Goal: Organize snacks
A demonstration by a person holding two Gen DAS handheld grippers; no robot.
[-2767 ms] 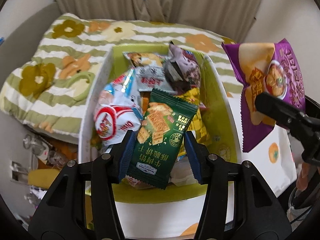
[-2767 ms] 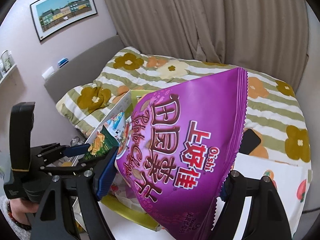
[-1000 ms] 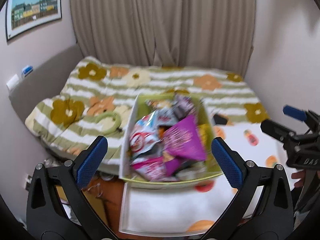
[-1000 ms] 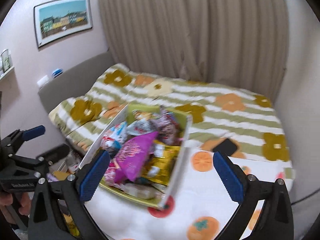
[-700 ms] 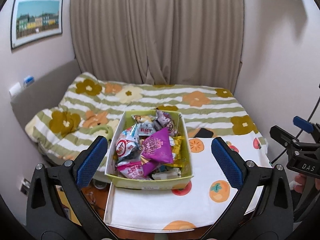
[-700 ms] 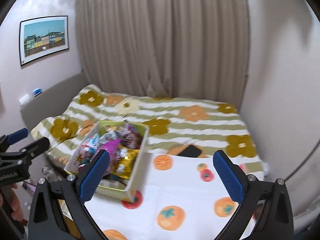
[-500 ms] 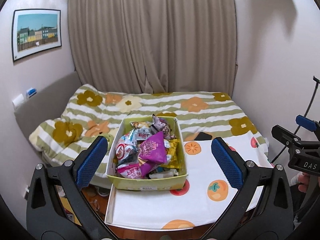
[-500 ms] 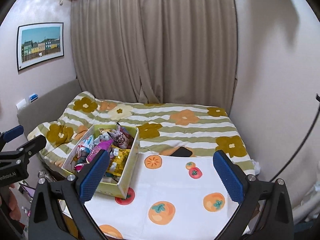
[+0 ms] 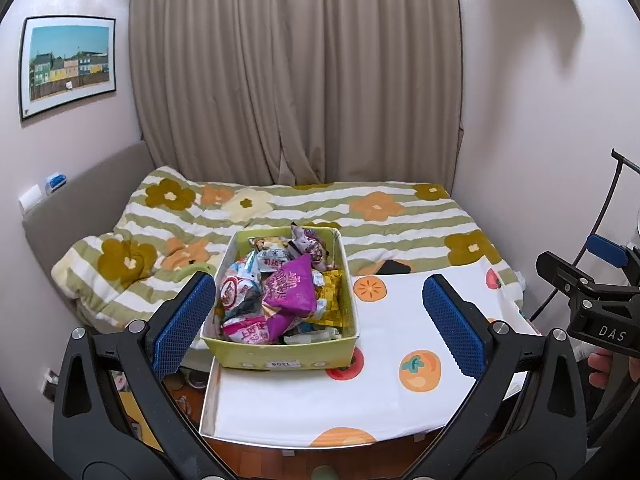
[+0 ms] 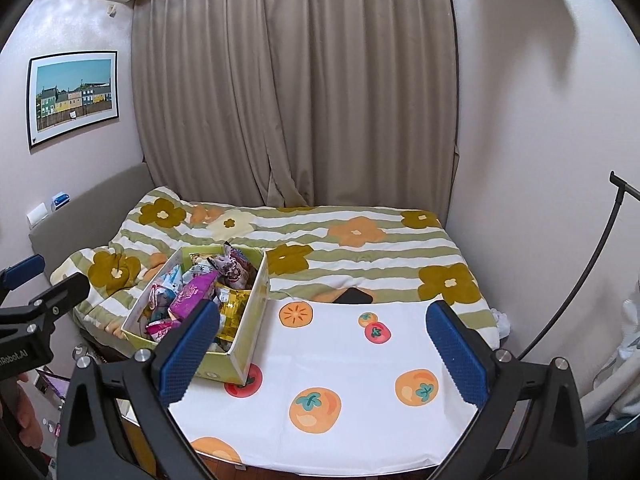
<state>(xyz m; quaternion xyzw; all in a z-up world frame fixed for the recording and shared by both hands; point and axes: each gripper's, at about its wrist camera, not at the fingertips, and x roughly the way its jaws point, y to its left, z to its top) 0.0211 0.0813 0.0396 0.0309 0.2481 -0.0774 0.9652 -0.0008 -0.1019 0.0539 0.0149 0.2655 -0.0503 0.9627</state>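
Beige curtains [image 9: 296, 80] close off the far wall of a small bedroom, and a bed [image 9: 280, 216] with a striped, flowered quilt fills the space below them. Against the near edge of the bed stands a counter [image 9: 380, 384] covered by a white cloth printed with orange fruit. Near its left end sits a yellow-green box [image 9: 280, 350], and all the snacks that can be seen are heaped inside it, so the sorting looks finished or nearly so. A purple bag [image 9: 290, 290] lies on top of the heap, tilted, with a red and white packet [image 9: 236, 294] on its left and a yellow packet [image 9: 330, 294] on its right against the box wall. The box is probably kept at the counter's end so that the rest of the cloth is free as a working surface.

A dark phone [image 9: 394, 268] lies at the seam between quilt and cloth, well apart from the box.

The left hand-held gripper [image 9: 320, 316] has its blue pads spread wide with nothing between them, and it is held back and high, framing the box from well away. The right hand-held gripper [image 10: 324, 346] is likewise spread wide and carries nothing, hanging over the bare cloth to the right of the box. Both seem drawn back to give a full view of the result, not poised to grasp.

A framed picture [image 9: 68, 66] of coloured houses hangs on the left wall.
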